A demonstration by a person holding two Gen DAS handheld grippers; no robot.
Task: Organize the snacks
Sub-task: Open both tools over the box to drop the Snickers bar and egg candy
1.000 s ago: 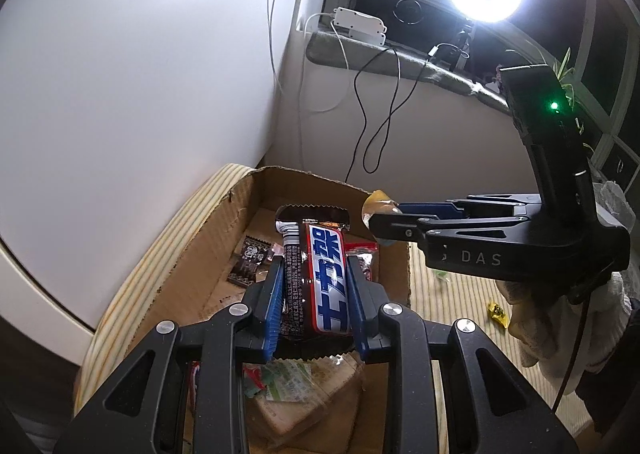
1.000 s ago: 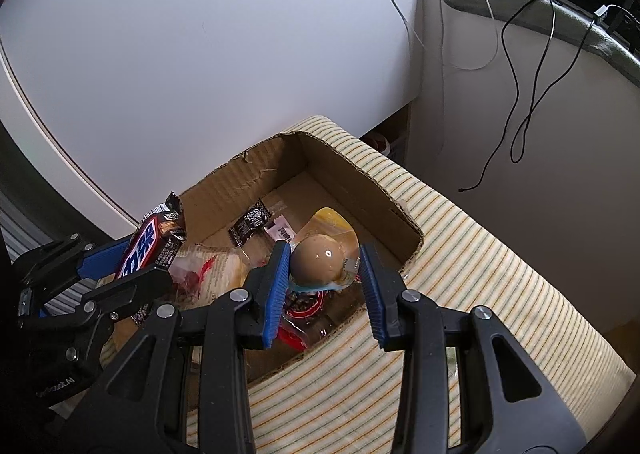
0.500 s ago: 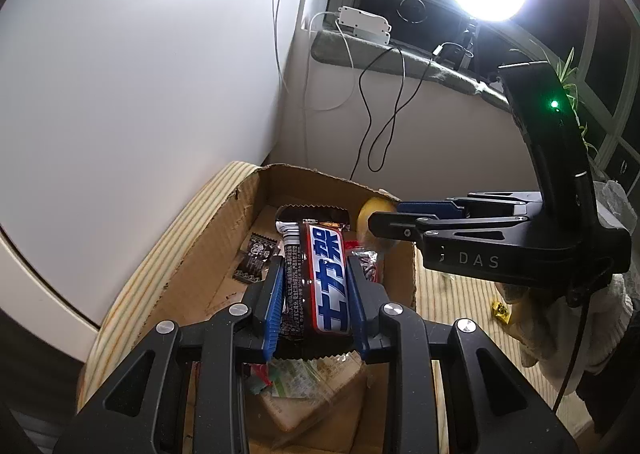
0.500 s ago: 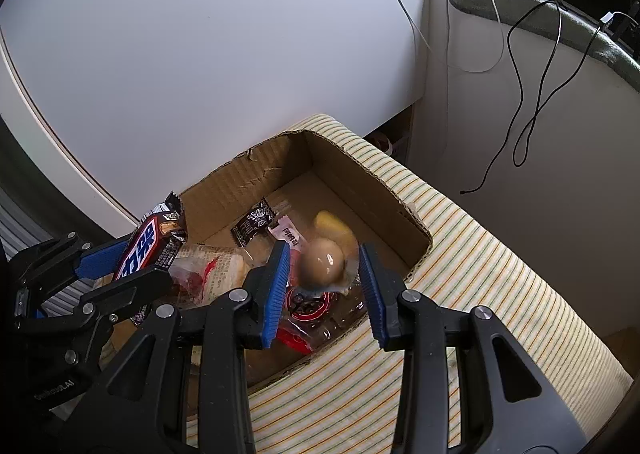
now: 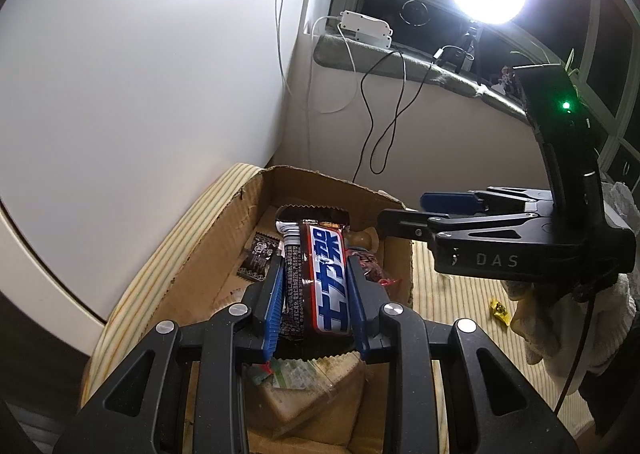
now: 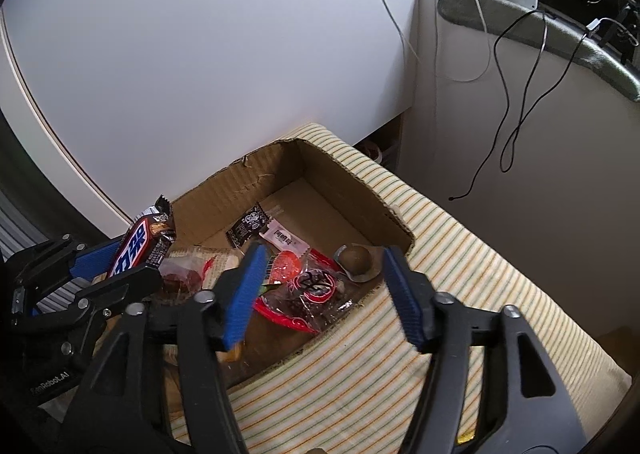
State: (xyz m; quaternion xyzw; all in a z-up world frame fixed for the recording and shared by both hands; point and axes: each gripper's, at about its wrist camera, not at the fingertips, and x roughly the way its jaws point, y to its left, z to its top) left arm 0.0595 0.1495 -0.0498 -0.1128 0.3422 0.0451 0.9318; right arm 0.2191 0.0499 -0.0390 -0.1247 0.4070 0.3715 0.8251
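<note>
My left gripper (image 5: pixel 316 290) is shut on a brown, red and white chocolate bar (image 5: pixel 326 278) and holds it above the open cardboard box (image 5: pixel 224 230). The bar also shows in the right wrist view (image 6: pixel 142 244). My right gripper (image 6: pixel 320 294) is open and empty above the box's right edge (image 6: pixel 384 197); it shows from the side in the left wrist view (image 5: pixel 440 209). A wrapped brown egg-shaped snack (image 6: pixel 356 260) lies in the box near its right wall, also in the left wrist view (image 5: pixel 362 240).
The box holds a black packet (image 6: pixel 246 223), a white packet (image 6: pixel 284 238), red-printed clear packets (image 6: pixel 308 286) and a bread pack (image 5: pixel 304 394). It sits on a striped cushion (image 6: pixel 400 334). A yellow candy (image 5: pixel 499 310) lies on the mat. White wall and cables stand behind.
My right gripper has opened and let go of the egg-shaped snack, which dropped into the box by the right wall. My left gripper still holds the chocolate bar above the box.
</note>
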